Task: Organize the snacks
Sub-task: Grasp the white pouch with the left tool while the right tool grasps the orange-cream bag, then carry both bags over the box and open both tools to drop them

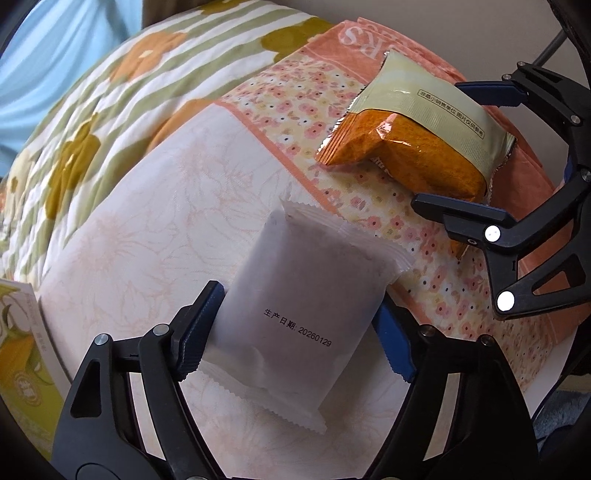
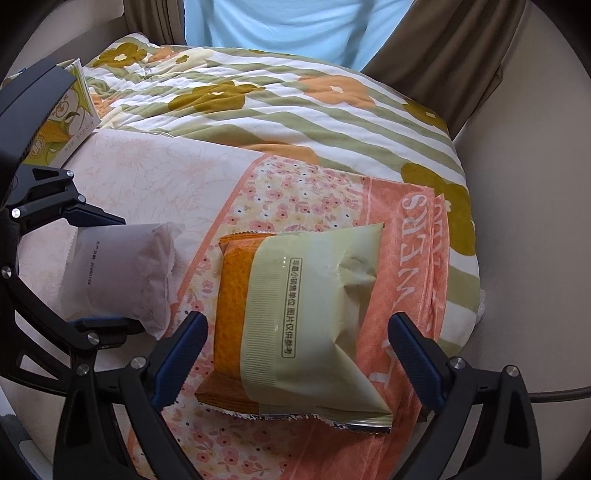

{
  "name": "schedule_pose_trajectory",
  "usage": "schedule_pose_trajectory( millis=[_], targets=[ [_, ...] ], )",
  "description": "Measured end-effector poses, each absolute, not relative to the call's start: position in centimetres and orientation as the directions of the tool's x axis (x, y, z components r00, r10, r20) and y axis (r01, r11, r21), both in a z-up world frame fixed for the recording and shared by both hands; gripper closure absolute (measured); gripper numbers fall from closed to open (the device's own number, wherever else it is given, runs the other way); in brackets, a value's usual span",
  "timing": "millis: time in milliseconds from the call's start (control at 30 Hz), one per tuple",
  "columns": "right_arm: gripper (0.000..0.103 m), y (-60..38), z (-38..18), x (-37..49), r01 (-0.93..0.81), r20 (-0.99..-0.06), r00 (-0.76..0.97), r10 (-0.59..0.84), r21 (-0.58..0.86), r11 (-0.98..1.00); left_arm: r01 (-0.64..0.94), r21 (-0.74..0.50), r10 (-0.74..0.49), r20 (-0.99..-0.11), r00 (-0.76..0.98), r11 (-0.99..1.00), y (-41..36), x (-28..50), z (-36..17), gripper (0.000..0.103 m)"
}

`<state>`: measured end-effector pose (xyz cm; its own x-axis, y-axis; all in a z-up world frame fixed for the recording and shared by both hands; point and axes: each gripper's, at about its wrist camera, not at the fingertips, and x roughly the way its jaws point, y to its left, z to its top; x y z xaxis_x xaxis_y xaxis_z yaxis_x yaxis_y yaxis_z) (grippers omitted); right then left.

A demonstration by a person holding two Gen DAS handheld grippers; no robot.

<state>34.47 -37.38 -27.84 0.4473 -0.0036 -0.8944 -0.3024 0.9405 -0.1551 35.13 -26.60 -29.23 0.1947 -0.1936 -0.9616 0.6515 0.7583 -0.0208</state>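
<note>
A white snack packet with a printed date lies on a pale flowered cloth. My left gripper has a blue pad against each long side and is shut on it; the right wrist view shows the same grip on the packet. An orange-and-cream snack packet lies on a pink flowered towel. My right gripper straddles it, open, with a small gap at each pad. In the left wrist view that gripper brackets the same packet.
A green and yellow snack box stands at the far left edge of the cloth. A quilt with green stripes and big flowers is bunched behind. A person in a light blue top stands beyond it, beside brown curtains.
</note>
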Motion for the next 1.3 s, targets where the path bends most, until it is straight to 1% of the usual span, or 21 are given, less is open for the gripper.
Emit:
schedule_pose_trajectory(
  millis=[167, 233, 300, 400, 533, 700, 900, 1033, 1200, 1300],
  targets=[
    [0.021, -36.9, -28.4, 34.5, -0.323, -0.9, 0.435, -0.017, -0.173, 0.931, 0.622, -0.001, -0.173, -0.961, 0.217, 0.783, -25.8, 34.7, -29.2, 0.027],
    [0.03, -36.9, -28.6, 34.4, -0.321, -0.903, 0.429, -0.02, -0.172, 0.931, 0.602, -0.002, -0.168, -0.961, 0.22, 0.799, -25.4, 34.6, -29.2, 0.027],
    [0.035, -36.9, -28.6, 34.4, -0.315, -0.904, 0.427, -0.009, -0.158, 0.936, 0.577, -0.012, -0.169, -0.961, 0.219, 0.817, -24.9, 34.4, -29.1, 0.028],
    [0.039, -37.0, -28.3, 34.3, -0.303, -0.902, 0.432, -0.008, -0.154, 0.941, 0.542, -0.019, -0.166, -0.96, 0.224, 0.84, -24.3, 34.3, -28.9, 0.028],
    [0.039, -37.4, -27.2, 33.6, -0.279, -0.893, 0.45, 0.015, -0.124, 0.952, 0.5, -0.028, -0.175, -0.953, 0.248, 0.865, -23.7, 34.4, -27.7, 0.029],
    [0.039, -37.8, -24.7, 32.5, -0.243, -0.883, 0.468, 0.034, -0.091, 0.966, 0.431, -0.011, -0.158, -0.939, 0.306, 0.902, -22.9, 34.3, -24.7, 0.029],
    [0.039, -37.7, -20.0, 31.0, -0.211, -0.857, 0.509, 0.078, -0.036, 0.977, 0.328, -0.013, -0.148, -0.91, 0.388, 0.945, -20.8, 33.0, -19.4, 0.029],
    [0.039, -37.0, -16.4, 30.4, -0.209, -0.833, 0.537, 0.135, 0.023, 0.978, 0.248, -0.007, -0.122, -0.884, 0.451, 0.969, -18.8, 31.7, -15.4, 0.029],
    [0.039, -34.8, -12.9, 29.7, -0.253, -0.802, 0.559, 0.208, 0.074, 0.965, 0.158, 0.012, -0.075, -0.842, 0.534, 0.987, -15.6, 29.4, -10.2, 0.029],
    [0.039, -32.5, -10.9, 29.4, -0.294, -0.78, 0.571, 0.255, 0.096, 0.951, 0.103, -0.003, -0.062, -0.818, 0.572, 0.995, -13.2, 28.2, -7.8, 0.029]
  ],
)
